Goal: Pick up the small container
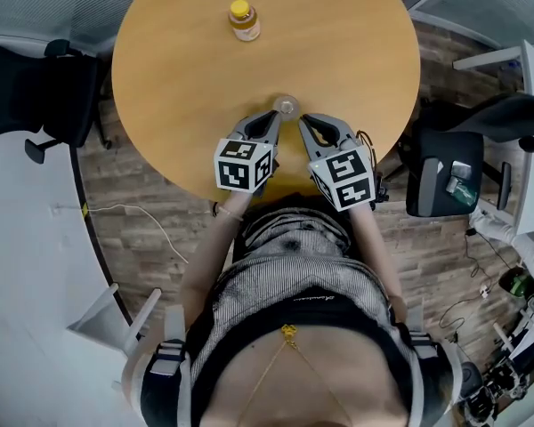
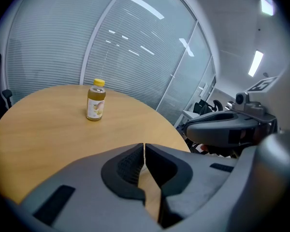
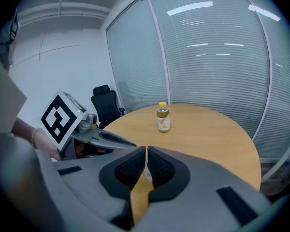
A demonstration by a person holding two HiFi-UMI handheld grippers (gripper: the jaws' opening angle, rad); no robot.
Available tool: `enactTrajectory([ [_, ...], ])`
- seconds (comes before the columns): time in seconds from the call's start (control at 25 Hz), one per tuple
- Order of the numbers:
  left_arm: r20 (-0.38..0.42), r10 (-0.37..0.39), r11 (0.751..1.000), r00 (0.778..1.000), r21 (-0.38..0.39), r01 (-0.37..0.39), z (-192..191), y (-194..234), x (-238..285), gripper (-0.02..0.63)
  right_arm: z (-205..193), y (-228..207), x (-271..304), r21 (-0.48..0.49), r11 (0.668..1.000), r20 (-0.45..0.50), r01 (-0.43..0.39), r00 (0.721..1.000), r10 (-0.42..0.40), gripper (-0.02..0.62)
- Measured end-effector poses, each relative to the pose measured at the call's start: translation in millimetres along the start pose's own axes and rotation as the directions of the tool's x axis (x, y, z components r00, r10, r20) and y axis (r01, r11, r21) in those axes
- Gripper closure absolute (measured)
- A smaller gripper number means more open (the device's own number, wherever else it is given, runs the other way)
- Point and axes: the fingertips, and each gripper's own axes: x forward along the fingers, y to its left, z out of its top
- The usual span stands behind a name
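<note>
We see a round wooden table [image 1: 356, 43] from above, with the small bottle [image 1: 244, 21] standing upright on its far side, yellow cap on top and a pale label round its body. It stands alone there, well apart from both tools.

The left gripper [image 1: 274, 114] and the right gripper [image 1: 304, 119] hover side by side over the near edge of the table, their tips angled in toward each other and pointing toward the bottle. In the left gripper view its two dark pads meet along a thin line, so the fingers are fully closed and nothing is held between them; only bare tabletop shows below. The right gripper view tells the same story: pads pressed together, empty, with the bottle upright farther along the table beyond them.

Just ahead of the two tips a small round clear thing [image 1: 286, 106] lies on the wood (it is too small for us to tell what it is), and we cannot tell whether either tip touches it.

A black office chair [image 1: 36, 87] stands off the table's left side and another chair [image 1: 445, 172] off its right, both on the plank floor [image 1: 133, 229].
</note>
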Motion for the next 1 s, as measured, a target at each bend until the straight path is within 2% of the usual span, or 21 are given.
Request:
enactTrajectory([
  [0.48,-0.034,0.008,1.000,0.999,0.025,-0.007,-8.2,5.7,10.2,0.583,-1.3,-3.1,2.9,0.004,1.000,-0.012,-0.002,1.000,0.002,0.571],
  [0.92,-0.090,-0.008,0.996,0.996,0.090,0.016,-28.3,6.3,25.4,0.580,-7.2,-6.9,3.4,0.009,1.000,-0.025,0.002,1.000,-0.002,0.571],
  [0.96,-0.095,-0.013,0.995,0.995,0.097,0.023,-29.8,5.7,26.9,0.565,-8.1,-7.2,3.3,0.010,1.000,-0.027,0.003,1.000,-0.002,0.571],
  [1.0,-0.102,-0.021,0.994,0.995,0.103,0.032,-31.7,5.2,28.4,0.513,-9.0,-7.5,3.4,0.011,1.000,-0.028,0.003,1.000,-0.003,0.571],
])
